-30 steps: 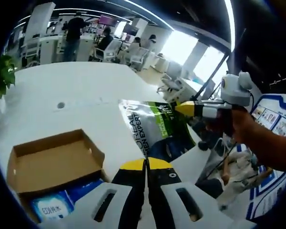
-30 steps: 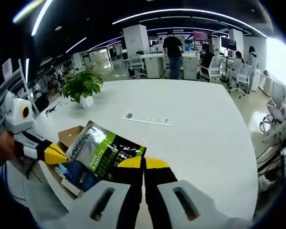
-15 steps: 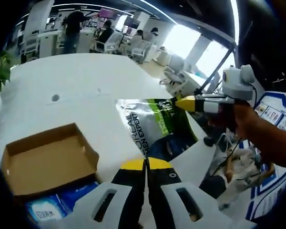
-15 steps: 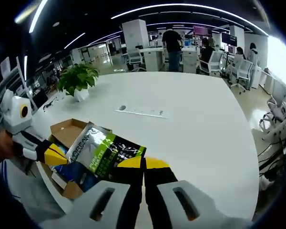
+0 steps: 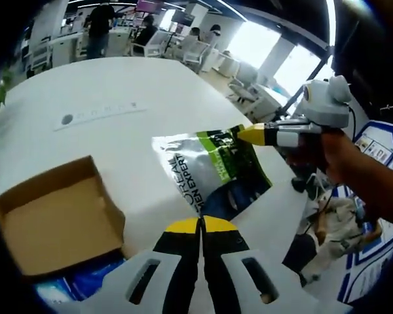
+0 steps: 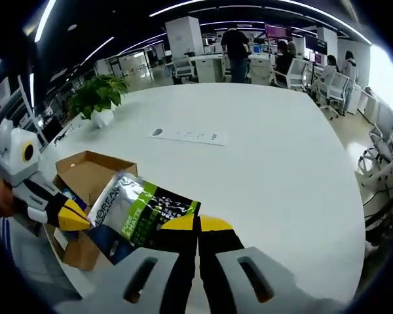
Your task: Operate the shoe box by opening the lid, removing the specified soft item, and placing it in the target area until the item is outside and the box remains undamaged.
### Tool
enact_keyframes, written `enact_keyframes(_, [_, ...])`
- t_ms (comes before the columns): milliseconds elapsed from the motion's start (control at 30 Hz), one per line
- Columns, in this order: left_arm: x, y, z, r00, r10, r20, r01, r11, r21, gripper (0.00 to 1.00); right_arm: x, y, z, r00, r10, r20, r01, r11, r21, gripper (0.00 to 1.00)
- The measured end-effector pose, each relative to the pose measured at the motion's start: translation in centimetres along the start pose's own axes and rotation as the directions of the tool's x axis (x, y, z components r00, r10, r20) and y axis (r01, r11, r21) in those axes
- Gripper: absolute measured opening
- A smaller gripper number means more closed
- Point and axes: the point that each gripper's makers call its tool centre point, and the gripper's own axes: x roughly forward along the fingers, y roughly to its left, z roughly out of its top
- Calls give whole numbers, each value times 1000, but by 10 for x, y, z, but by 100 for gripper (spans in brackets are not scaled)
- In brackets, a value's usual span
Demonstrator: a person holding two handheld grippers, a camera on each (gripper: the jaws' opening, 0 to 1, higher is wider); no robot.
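A silver, green and dark blue soft pouch (image 5: 213, 173) printed "L'OREAL MEN EXPERT" hangs in the air over the white table (image 5: 118, 85). My left gripper (image 5: 202, 225) is shut on its lower edge. My right gripper (image 5: 252, 134) comes in from the right, shut on its upper corner. In the right gripper view the pouch (image 6: 141, 209) is stretched between my right gripper (image 6: 198, 224) and my left gripper (image 6: 71, 216). The open cardboard shoe box (image 5: 56, 219) lies to the left with blue packets (image 5: 85, 282) beside its flap; it shows again as the box (image 6: 85, 175).
A power strip (image 6: 183, 135) is set into the table's middle. A potted plant (image 6: 98, 98) stands at the far left edge. People and office chairs (image 6: 285, 82) are at desks beyond the table. A hand (image 5: 344, 163) holds the right gripper near the table's edge.
Both grippers have kept their hold on the pouch. Both views have shifted: the pouch now sits further from the box, and in the right gripper view more of the open box shows.
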Motion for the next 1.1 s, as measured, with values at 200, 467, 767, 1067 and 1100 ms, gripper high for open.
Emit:
enact_keyframes(200, [21, 6, -7, 999, 9, -33, -9, 1000, 0, 0, 16, -12, -14, 1000, 1, -22, -1, 1000, 5, 0])
enact_keyframes(467, [44, 18, -14, 997, 36, -72, -36, 999, 1, 0, 39, -23, -30, 999, 4, -44, -3, 1000, 16, 0])
enact_keyframes(767, [61, 26, -24, 992, 44, -117, -45, 999, -5, 0, 55, -30, -47, 997, 12, -73, -10, 1000, 21, 0])
enact_keyframes(1067, [71, 33, -36, 984, 64, -165, -63, 998, 9, 0, 70, -30, -57, 996, 28, -86, -26, 1000, 15, 0])
enact_keyframes(1100, [71, 33, -39, 983, 64, -173, -63, 998, 9, 0, 71, -30, -58, 996, 30, -86, -28, 999, 17, 0])
